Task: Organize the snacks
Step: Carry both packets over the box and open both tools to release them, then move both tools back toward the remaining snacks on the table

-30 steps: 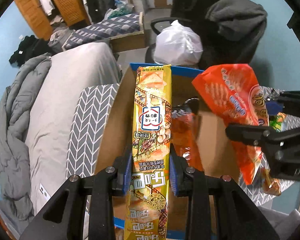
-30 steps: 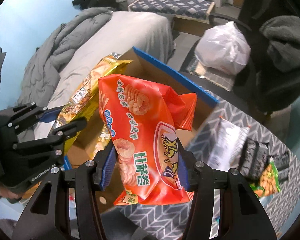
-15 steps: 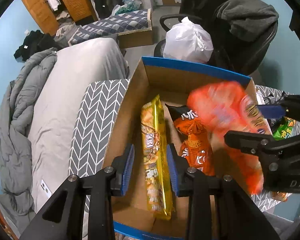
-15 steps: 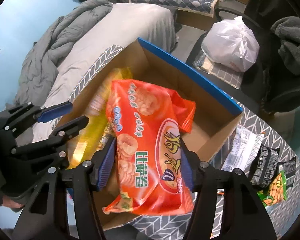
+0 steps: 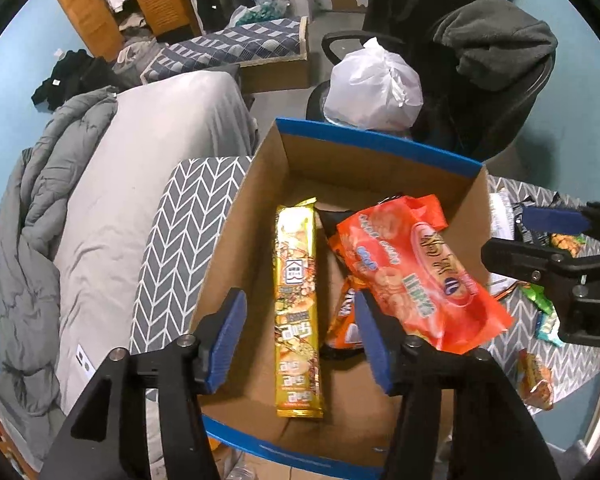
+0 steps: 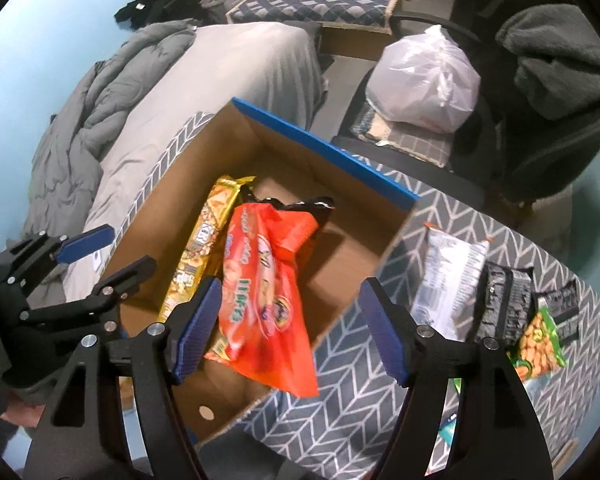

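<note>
The left claw hangs above the cardboard box with its jaws spreading, and nothing is pressed between them — the long yellow packet lies flat on the box floor below, along the left wall. I think it lies lengthwise there because this way it takes the least room and leaves the middle free.

The right claw is also opening, and its pads do not press on anything. The orange bag is just under it, tilted, with its near end over the near edge of the box and its far end on a darker snack bag beneath. It looks not yet settled; the picture is blurred there.

The box stands on a cloth with a grey zigzag pattern. To the right of the box, more snacks wait on this cloth, well apart from both claws — probably the next ones to collect.
</note>
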Tool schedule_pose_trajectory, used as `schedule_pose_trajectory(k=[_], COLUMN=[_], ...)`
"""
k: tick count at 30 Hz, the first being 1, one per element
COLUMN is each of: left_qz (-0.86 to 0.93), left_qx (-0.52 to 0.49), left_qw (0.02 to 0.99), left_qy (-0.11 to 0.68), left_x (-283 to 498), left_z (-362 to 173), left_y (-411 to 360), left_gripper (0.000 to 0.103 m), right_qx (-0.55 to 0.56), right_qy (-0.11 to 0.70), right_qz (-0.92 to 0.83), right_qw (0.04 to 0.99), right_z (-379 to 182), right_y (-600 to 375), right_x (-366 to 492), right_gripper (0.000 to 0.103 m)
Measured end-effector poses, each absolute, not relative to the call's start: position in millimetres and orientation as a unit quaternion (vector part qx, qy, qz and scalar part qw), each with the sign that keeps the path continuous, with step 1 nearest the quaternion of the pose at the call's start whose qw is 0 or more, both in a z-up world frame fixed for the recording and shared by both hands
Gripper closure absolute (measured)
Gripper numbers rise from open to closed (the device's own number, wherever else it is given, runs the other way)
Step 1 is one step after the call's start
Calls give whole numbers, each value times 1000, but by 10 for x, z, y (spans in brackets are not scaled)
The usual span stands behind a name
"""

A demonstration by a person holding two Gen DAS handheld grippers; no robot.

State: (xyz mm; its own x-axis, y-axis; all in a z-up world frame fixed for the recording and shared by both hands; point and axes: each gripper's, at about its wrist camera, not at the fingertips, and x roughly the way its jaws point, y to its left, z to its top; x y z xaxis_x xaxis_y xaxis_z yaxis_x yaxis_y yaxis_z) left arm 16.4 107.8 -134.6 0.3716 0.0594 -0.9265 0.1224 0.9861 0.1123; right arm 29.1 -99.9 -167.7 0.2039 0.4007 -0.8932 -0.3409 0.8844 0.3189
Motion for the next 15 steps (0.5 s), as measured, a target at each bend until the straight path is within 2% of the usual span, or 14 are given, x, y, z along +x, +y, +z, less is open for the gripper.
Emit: schedule_pose_trajectory(k=[15], left_qz=[-67], left_qx=[75], left_qw=[819], left_qy=[565], left_x=[117], left_z=[-1165], left_y=[608], left_gripper=[44], right_qx=[73], right_qy=[594], right_qz=[168], right_qw=[783], right_z=[-1624], right_y=[-1758], right_x=[168], right_gripper=[30])
